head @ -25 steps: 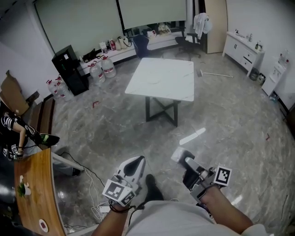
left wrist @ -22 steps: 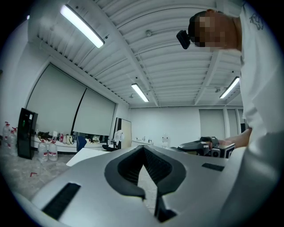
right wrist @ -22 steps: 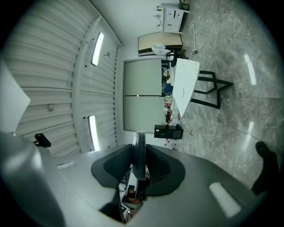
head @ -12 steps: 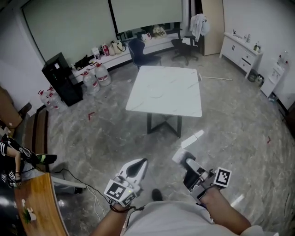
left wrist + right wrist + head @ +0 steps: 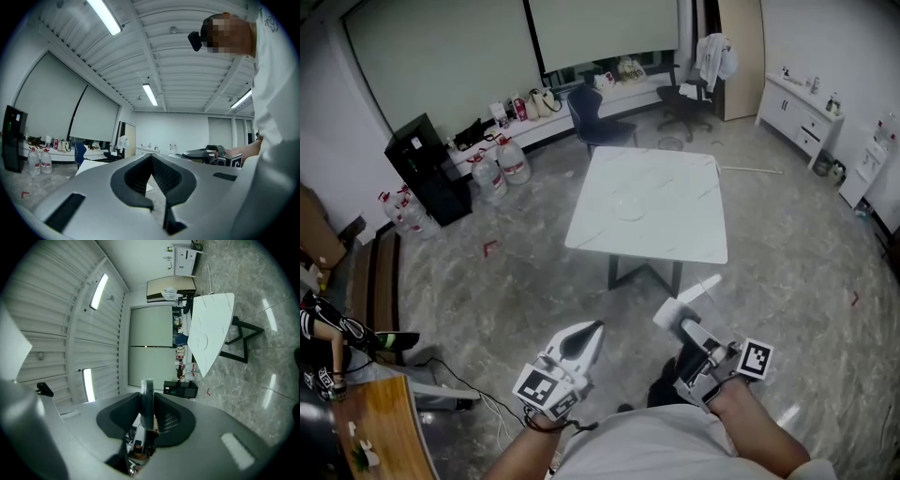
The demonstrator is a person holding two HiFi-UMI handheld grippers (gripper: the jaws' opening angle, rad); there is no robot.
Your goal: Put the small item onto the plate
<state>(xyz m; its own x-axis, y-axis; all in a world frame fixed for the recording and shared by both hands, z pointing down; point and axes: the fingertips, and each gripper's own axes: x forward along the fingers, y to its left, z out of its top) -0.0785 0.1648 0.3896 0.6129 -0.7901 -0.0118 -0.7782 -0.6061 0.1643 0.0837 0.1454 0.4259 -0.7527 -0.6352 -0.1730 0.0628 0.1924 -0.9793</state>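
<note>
My right gripper (image 5: 668,316) is held low in front of me and is shut on a thin, flat, pale item (image 5: 147,397), seen edge-on between the jaws. My left gripper (image 5: 584,330) is beside it with its jaws shut and nothing in them; its pads (image 5: 151,161) meet at the tip. Ahead stands a white marble-top table (image 5: 675,220). A faint round clear plate (image 5: 630,208) lies on it, and the same plate (image 5: 202,341) shows dimly in the right gripper view. Both grippers are well short of the table.
Water jugs (image 5: 499,161) and a black cabinet (image 5: 427,169) stand along the back left wall. Office chairs (image 5: 591,117) are behind the table and a white sideboard (image 5: 811,117) is at the right. A wooden table (image 5: 380,441), a person's arm and floor cables (image 5: 502,408) are at my left.
The white table has come nearer and more to the centre of the head view as I walk toward it. Both grippers keep their pose, and the right one's hold is unchanged.
</note>
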